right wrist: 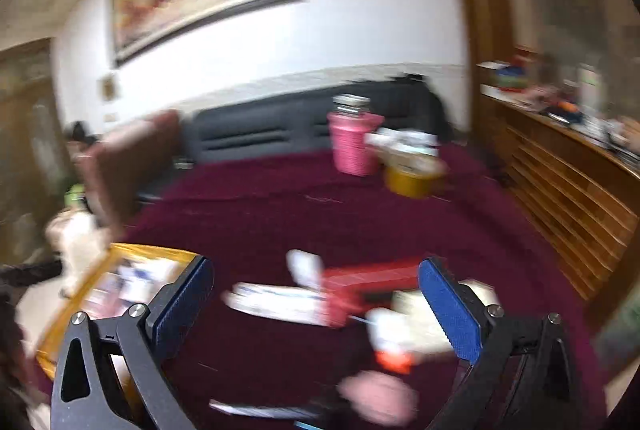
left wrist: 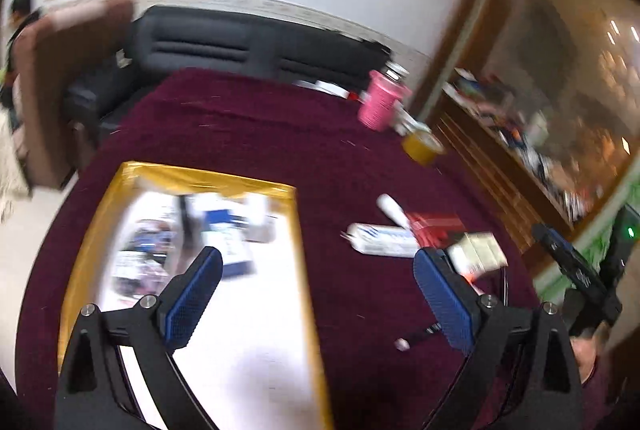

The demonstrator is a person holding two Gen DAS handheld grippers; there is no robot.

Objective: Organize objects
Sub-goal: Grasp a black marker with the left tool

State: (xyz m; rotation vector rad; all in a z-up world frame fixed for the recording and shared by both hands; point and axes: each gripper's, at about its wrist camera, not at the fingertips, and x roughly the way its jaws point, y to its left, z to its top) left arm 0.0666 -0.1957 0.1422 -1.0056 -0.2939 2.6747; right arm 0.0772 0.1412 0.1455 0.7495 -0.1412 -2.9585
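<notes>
In the left wrist view, a gold-rimmed box [left wrist: 208, 176] with a white floor holds several blurred packets. My left gripper [left wrist: 320, 296] hangs open above its right edge, with nothing between the blue pads. To the right, on the maroon cloth [left wrist: 240, 126], lie a white tube [left wrist: 380, 240], a red box [left wrist: 436, 228], a white stick [left wrist: 394, 210] and a beige box [left wrist: 478, 254]. In the right wrist view, my right gripper [right wrist: 320, 310] is open and empty above the white tube [right wrist: 280, 302] and red box [right wrist: 368, 282]. The gold-rimmed box [right wrist: 152, 252] lies to its left.
A pink cup [left wrist: 380, 106] and a yellow jar [left wrist: 422, 148] stand at the far side of the table. A dark sofa [left wrist: 248, 46] runs behind it and a brown chair [left wrist: 60, 78] stands at the left. A wooden cabinet [right wrist: 560, 182] lines the right.
</notes>
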